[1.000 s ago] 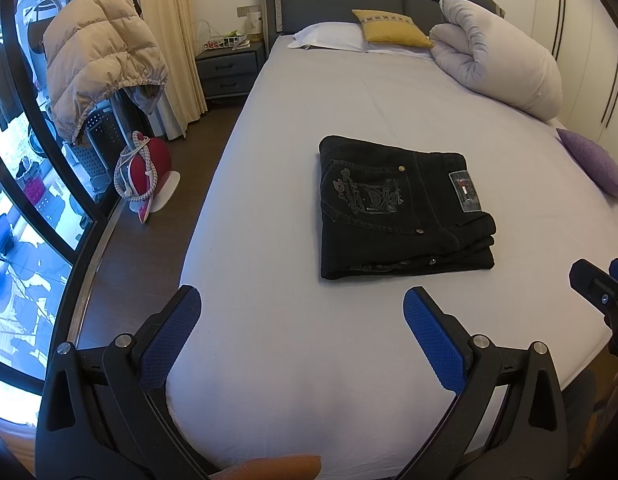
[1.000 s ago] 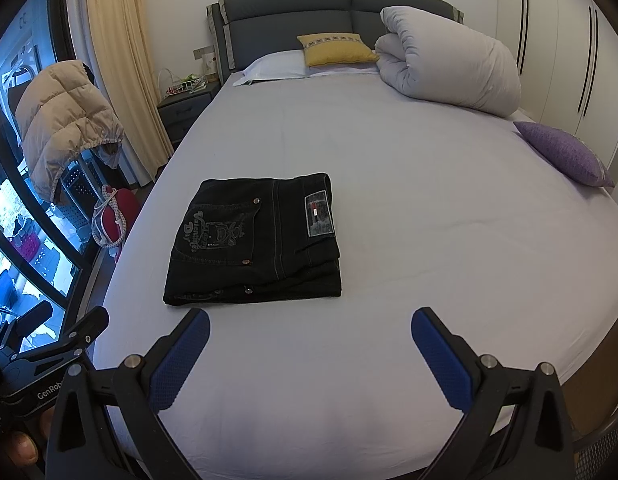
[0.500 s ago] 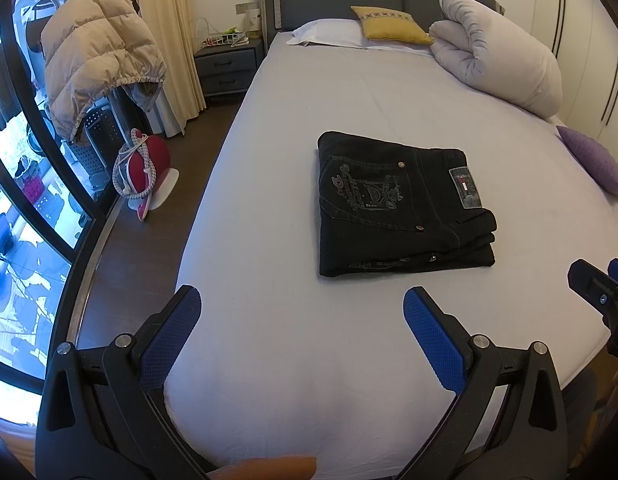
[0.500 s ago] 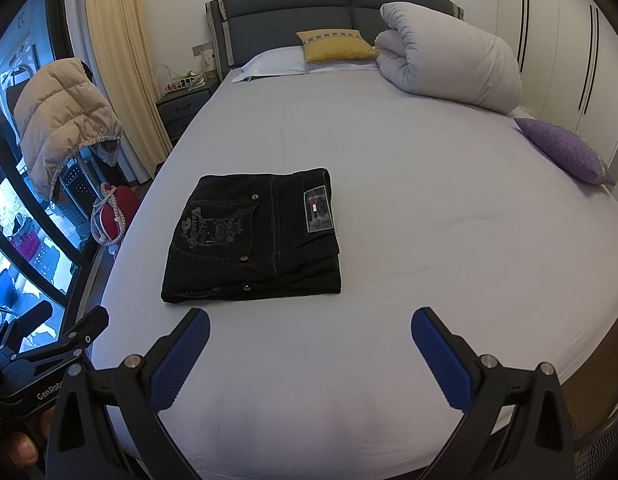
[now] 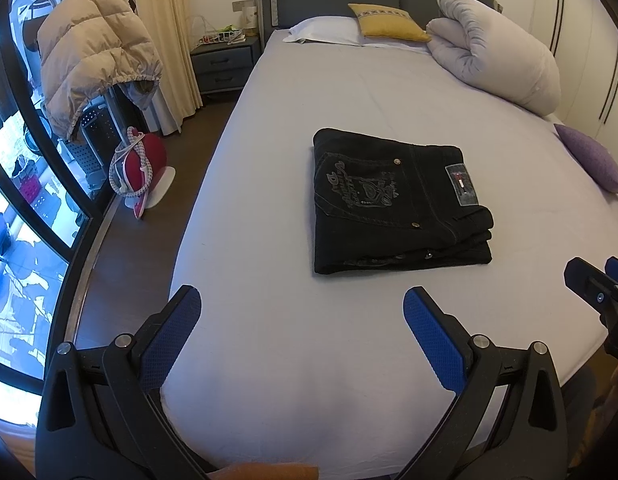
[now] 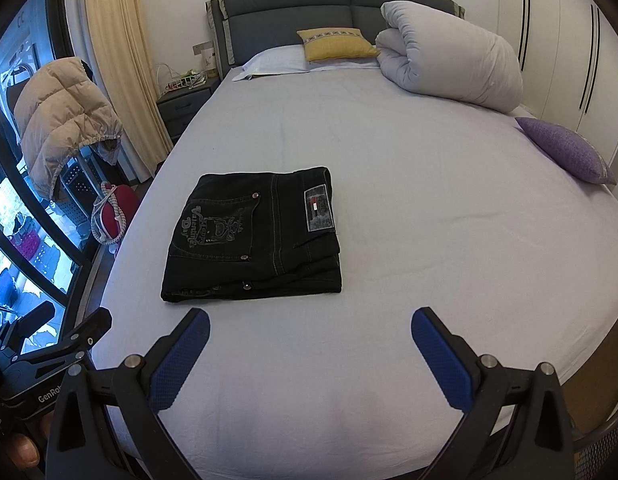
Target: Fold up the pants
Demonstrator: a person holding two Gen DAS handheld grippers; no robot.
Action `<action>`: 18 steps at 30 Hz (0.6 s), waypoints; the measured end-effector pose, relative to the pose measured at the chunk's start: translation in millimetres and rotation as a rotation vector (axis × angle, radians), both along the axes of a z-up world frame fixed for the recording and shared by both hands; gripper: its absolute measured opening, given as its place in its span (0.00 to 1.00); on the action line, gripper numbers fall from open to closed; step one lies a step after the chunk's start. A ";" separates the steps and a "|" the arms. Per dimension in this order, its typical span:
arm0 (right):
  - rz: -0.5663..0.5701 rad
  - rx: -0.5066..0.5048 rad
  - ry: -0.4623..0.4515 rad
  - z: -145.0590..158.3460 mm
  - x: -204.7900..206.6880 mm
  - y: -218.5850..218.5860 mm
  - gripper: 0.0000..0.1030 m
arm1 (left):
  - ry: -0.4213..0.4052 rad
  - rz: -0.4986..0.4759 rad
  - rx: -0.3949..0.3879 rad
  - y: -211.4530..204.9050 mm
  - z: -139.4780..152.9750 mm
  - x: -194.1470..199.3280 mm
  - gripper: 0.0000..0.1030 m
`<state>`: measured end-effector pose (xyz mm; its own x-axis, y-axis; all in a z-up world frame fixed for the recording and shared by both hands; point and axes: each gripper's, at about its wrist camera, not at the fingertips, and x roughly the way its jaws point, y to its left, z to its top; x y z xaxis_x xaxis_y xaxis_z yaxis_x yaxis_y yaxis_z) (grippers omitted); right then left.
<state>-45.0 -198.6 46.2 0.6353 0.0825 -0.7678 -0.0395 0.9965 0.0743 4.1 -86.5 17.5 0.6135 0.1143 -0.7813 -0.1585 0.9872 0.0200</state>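
Black jeans (image 5: 397, 204) lie folded into a neat rectangular stack on the pale lilac bed sheet (image 5: 293, 92), back pocket embroidery and a brand patch facing up. The same folded jeans (image 6: 255, 238) appear left of centre in the right wrist view. My left gripper (image 5: 302, 305) hovers open above the bed's near edge, a short way in front of the jeans, holding nothing. My right gripper (image 6: 310, 326) is open too, just short of the stack's near right corner, empty. The right gripper's tip (image 5: 597, 284) shows at the left view's right edge.
A rolled white duvet (image 6: 453, 64), a yellow cushion (image 6: 337, 44) and a white pillow (image 6: 277, 64) lie at the headboard. A purple cushion (image 6: 565, 150) rests at the bed's right edge. On the left stand a nightstand (image 5: 223, 64), a beige puffer jacket (image 5: 93, 52) and a red fan (image 5: 139, 164).
Both grippers have drifted very slightly, so the jeans sit a touch higher in the views. The jeans themselves have not moved, and both grippers stay open.
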 end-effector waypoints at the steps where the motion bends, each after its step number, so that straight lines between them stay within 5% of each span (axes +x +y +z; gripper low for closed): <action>1: 0.000 0.000 0.000 0.0 0.1 0.0 1.00 | 0.001 -0.001 0.001 -0.2 -0.2 -0.3 1.00; 18: 0.001 0.005 0.012 -6.7 -0.3 -4.0 1.00 | 0.008 -0.003 0.004 1.5 -1.1 4.2 1.00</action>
